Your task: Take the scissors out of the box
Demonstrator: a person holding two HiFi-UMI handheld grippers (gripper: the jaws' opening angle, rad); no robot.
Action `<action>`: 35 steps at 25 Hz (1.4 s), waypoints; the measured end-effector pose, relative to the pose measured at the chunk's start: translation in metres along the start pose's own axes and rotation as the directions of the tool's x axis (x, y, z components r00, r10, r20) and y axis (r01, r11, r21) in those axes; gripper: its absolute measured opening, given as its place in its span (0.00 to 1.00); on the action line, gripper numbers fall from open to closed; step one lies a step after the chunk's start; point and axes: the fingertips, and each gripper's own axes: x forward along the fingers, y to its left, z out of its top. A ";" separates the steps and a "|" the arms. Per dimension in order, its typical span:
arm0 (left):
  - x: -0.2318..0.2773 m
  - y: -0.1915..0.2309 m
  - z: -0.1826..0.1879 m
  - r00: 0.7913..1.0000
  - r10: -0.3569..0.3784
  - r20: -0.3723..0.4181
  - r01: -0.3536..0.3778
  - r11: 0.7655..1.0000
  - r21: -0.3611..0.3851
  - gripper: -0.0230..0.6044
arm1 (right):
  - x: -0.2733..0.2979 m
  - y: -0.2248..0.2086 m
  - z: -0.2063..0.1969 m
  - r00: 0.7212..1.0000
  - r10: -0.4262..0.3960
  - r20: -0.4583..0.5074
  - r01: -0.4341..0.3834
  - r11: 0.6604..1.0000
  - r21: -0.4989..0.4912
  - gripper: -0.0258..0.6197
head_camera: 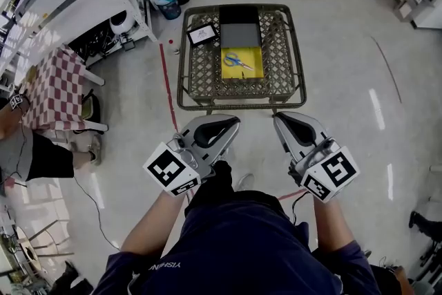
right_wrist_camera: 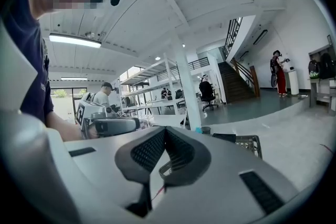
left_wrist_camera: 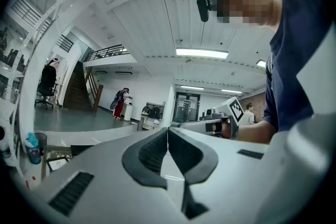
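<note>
Step in hand, as judged: reach toward blue-handled scissors (head_camera: 238, 61), lying flat in open yellow-lined box (head_camera: 233, 76) on brown woven-lattice bench (head_camera: 190, 76), well ahead of both tools. Best: open jaws before arrival, descend over handles, keep clear of box walls. Now left hand-held gripper (head_camera: 233, 122) and right hand-held gripper (head_camera: 277, 117) fully closed, empty, touching nothing, near person's waist.
</note>
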 end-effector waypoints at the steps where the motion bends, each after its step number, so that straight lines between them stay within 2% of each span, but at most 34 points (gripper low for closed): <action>1: 0.002 0.005 -0.001 1.000 0.001 0.000 -0.001 1.000 -0.003 0.08 | 0.004 -0.004 0.000 1.000 0.000 -0.003 0.000 1.000 0.001 0.06; 10: 0.022 0.078 -0.004 1.000 -0.007 -0.005 0.007 0.999 -0.032 0.08 | 0.064 -0.044 0.001 1.000 -0.020 -0.024 0.020 1.000 0.012 0.06; 22: 0.042 0.187 -0.013 0.998 -0.056 -0.040 0.053 0.995 -0.084 0.08 | 0.159 -0.099 -0.006 0.994 -0.081 -0.075 0.086 0.994 0.064 0.06; 27: 0.044 0.231 -0.022 0.996 -0.071 -0.059 0.065 0.992 -0.107 0.08 | 0.199 -0.117 -0.011 0.988 -0.113 -0.105 0.119 0.992 0.046 0.06; 35: 0.050 0.273 -0.042 0.992 -0.091 -0.090 0.078 0.987 -0.140 0.08 | 0.238 -0.141 -0.033 0.979 -0.139 -0.149 0.148 0.988 0.049 0.06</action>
